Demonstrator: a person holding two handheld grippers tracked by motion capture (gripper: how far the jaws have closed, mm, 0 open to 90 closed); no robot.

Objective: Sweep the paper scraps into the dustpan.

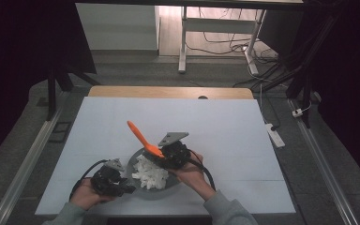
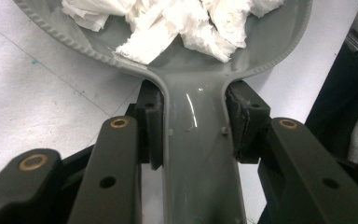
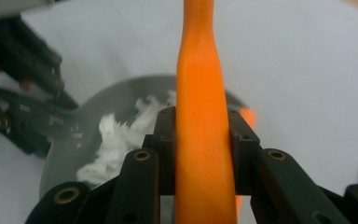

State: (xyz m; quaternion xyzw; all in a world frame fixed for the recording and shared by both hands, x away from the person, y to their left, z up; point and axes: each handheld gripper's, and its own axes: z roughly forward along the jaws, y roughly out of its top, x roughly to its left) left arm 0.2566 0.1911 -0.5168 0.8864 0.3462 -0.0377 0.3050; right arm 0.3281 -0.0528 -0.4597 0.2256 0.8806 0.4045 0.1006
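Pan: a grey pan (image 2: 279, 42), smooth and glossy, with a ribbed rim and a flat handle; it stands on the white table (image 1: 225, 126), near the front edge.
Content: torn white paper pieces (image 2: 186, 23), soft and crumpled, lie inside the pan.
Left gripper (image 2: 193, 126): its jaws are clamped on the pan handle from both sides.
Spatula: an orange spatula (image 3: 203, 140), smooth and matte, its long handle widening downward, tilts over the pan.
Right gripper (image 3: 200, 140): it grasps the spatula handle tightly between its black pads.
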